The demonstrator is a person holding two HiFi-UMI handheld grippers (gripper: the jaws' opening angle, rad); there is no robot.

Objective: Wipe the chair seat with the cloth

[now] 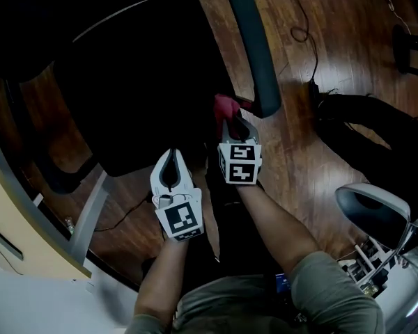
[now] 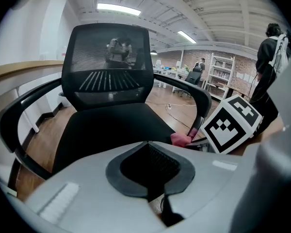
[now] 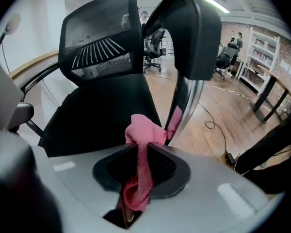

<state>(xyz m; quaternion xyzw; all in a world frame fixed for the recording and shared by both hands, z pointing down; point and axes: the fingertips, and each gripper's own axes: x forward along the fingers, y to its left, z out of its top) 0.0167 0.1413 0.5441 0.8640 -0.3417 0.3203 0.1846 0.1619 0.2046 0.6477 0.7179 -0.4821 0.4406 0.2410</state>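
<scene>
R gripper [image 3: 138,152] jaws narrow, clamped on pink cloth [image 3: 144,130] at chair seat [image 3: 97,115] edge, by armrest [image 3: 194,33]. L gripper [image 2: 148,149] jaws together, nothing between.

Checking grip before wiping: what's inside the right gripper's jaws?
The pink cloth, pinched; its bunched end pokes out toward the chair seat. The jaws hide its clamped middle.

No legible text or numbers (only coded squares on cubes [image 1: 238,162])

wooden floor [image 1: 348,68] with a black cable [image 1: 314,65], white shelving [image 2: 222,74] against a brick wall [image 2: 184,59], a person [image 2: 269,62] nearby
</scene>
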